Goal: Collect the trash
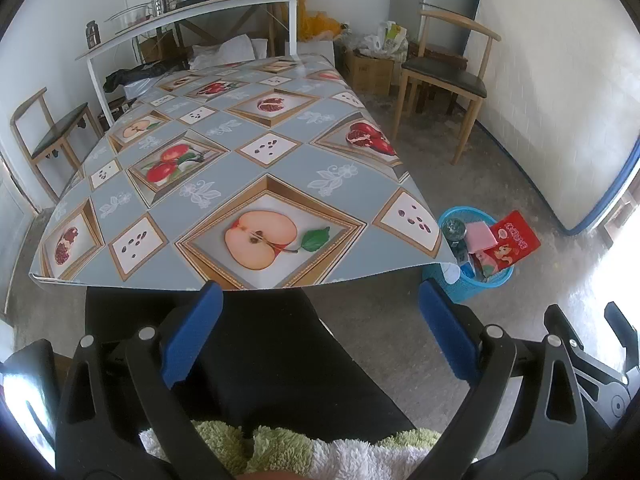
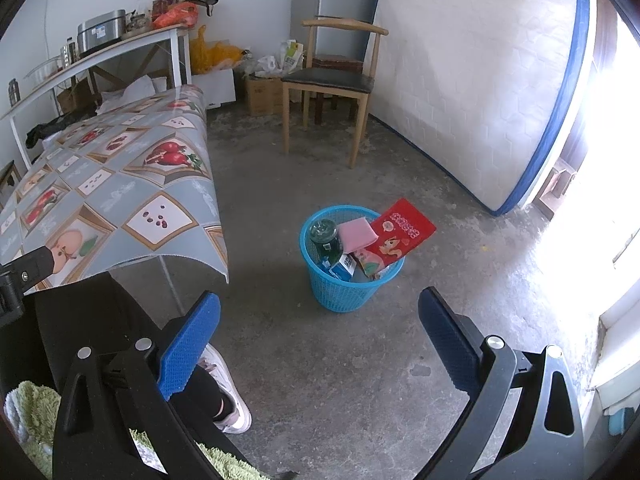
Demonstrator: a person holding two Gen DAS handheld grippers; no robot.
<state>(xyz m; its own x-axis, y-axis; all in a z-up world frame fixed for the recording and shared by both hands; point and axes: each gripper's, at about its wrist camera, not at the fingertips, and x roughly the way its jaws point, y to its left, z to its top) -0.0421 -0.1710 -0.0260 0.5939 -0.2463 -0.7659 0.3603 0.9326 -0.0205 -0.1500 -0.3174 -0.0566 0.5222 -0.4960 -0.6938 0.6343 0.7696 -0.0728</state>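
A blue plastic trash basket [image 2: 348, 288] stands on the concrete floor right of the table; it also shows in the left wrist view [image 1: 476, 290]. It holds a red snack bag [image 2: 400, 234], a pink pack [image 2: 357, 234], a green bottle [image 2: 325, 236] and a small blue-white carton [image 2: 344, 266]. My left gripper [image 1: 320, 300] is open and empty, held at the near edge of the table [image 1: 224, 184], which has a fruit-print cloth. My right gripper [image 2: 320, 312] is open and empty, held above the floor just short of the basket.
A wooden chair [image 2: 328, 80] stands behind the basket, with cardboard boxes [image 2: 260, 94] beside it. A white mattress [image 2: 480, 80] leans on the right wall. A shelf table [image 1: 192, 12] with a metal pot stands at the back. Another chair [image 1: 52, 136] is left of the table. My leg and shoe [image 2: 224, 392] are below.
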